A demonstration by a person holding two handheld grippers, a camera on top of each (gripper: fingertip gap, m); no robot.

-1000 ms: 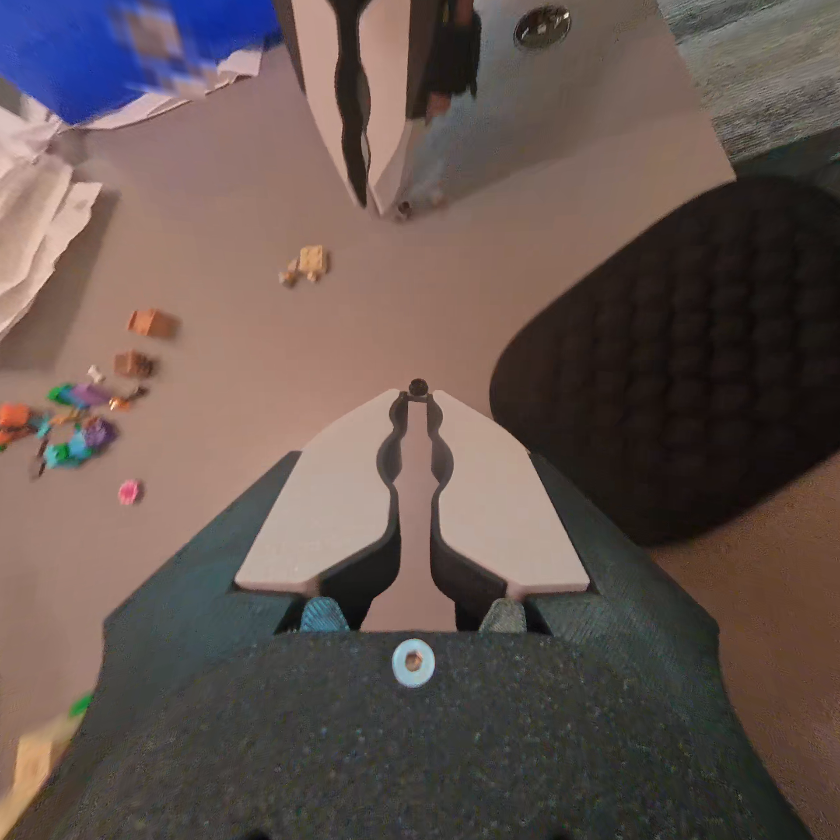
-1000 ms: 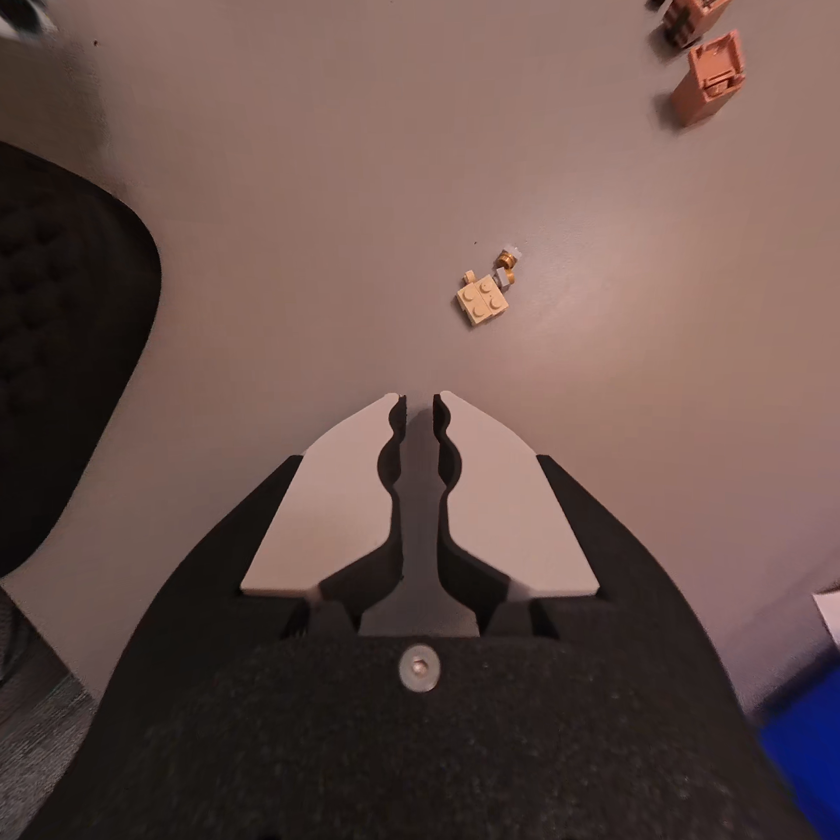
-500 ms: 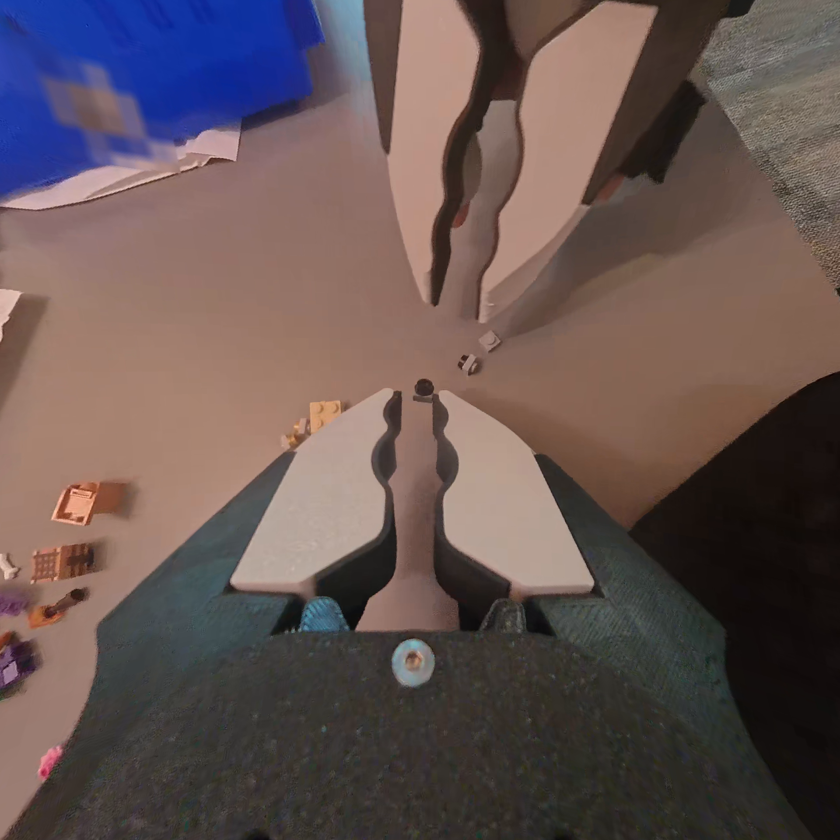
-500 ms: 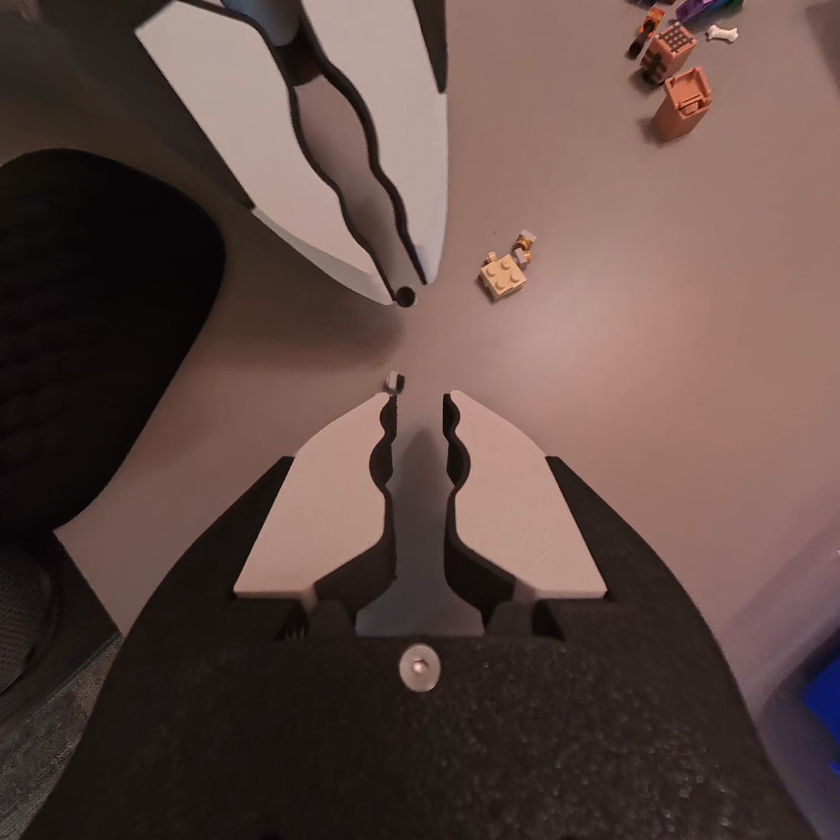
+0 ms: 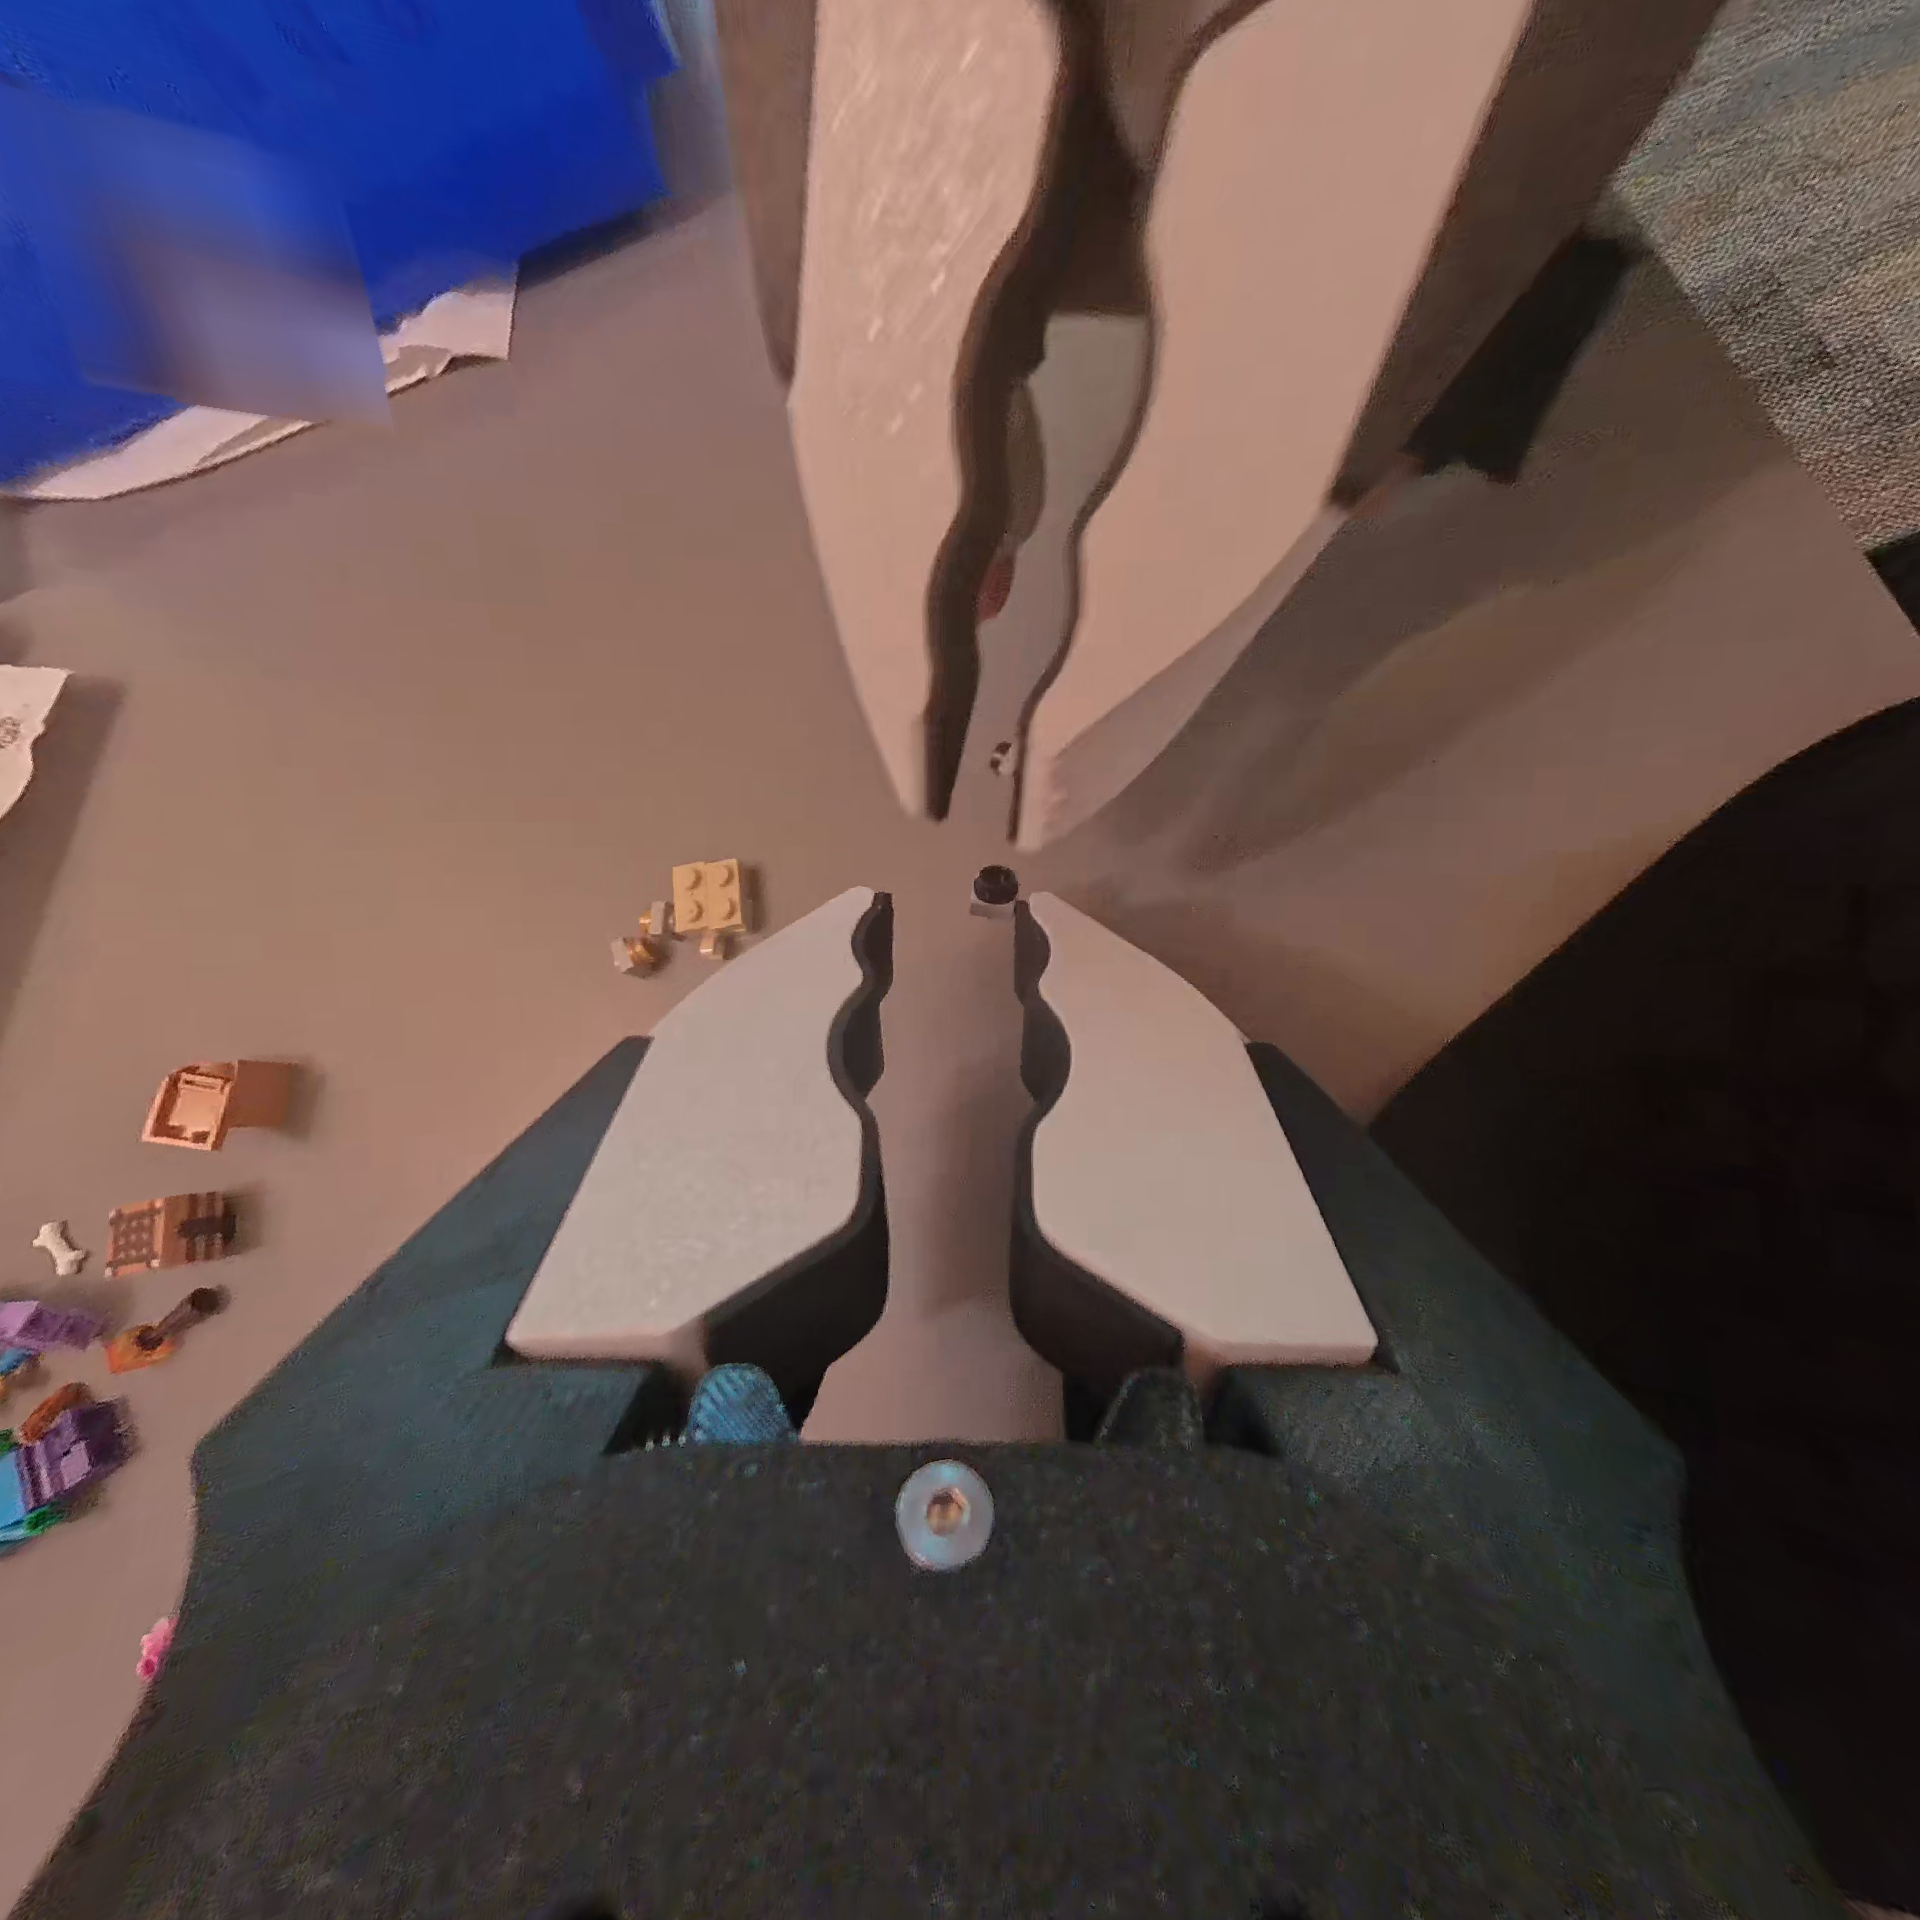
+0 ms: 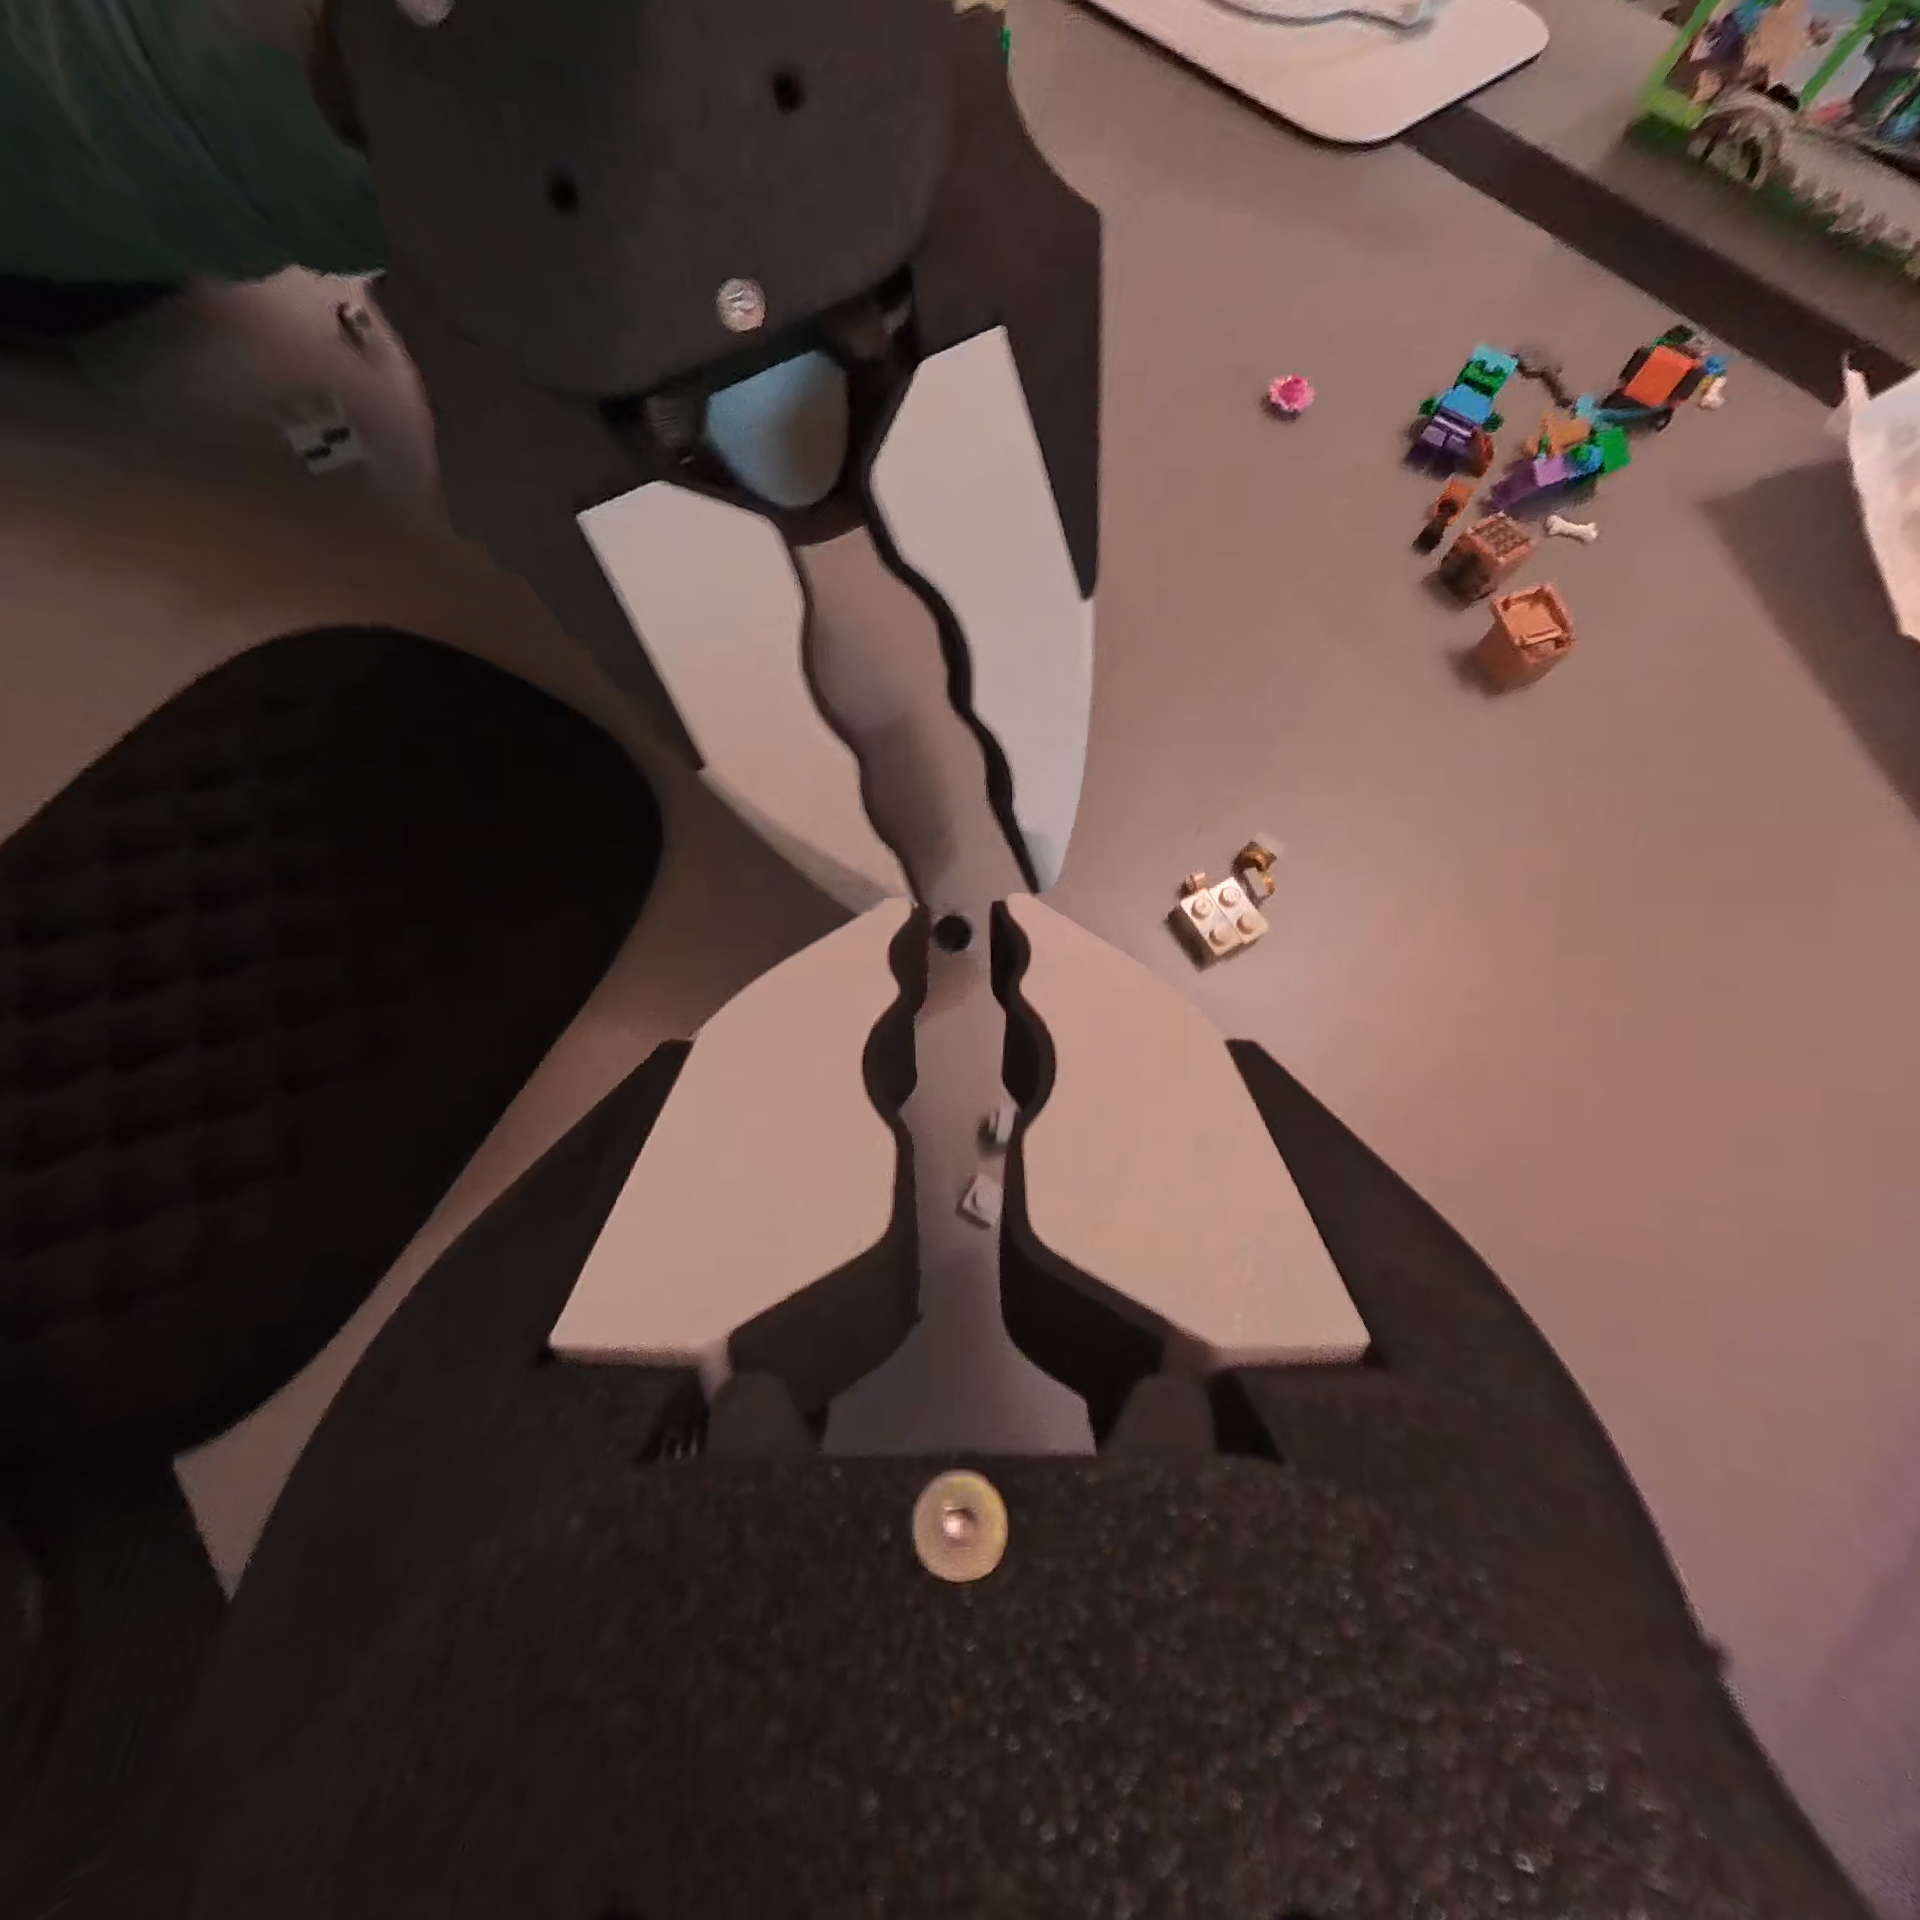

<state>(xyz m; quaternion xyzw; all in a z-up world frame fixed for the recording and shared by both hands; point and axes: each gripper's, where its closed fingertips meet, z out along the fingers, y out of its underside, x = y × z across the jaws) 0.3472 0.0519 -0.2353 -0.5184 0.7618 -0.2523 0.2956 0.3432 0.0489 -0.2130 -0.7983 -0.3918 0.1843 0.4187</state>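
Both my claws tip to tip over a small black round stud on a grey bit.

L claw [image 5: 948,906] fingers a bit apart, stud piece [image 5: 994,891] touching my R-hand tip, not clamped; R claw [image 6: 951,914] narrow gap, empty. Smooth matte tabletop [image 5: 499,675]; tan studded 2x2 plate [image 5: 711,896] just beside; black quilted pad [image 6: 260,935] nearby.

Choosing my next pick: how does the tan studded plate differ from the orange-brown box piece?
The tan studded plate is flat with four studs; the orange-brown box piece is taller and hollow. The plate lies close beside the tips of the left tongs; the box piece sits farther out. Small gold bits crowd the plate; the box piece stands clear. Both rest on the grey table, ungripped.
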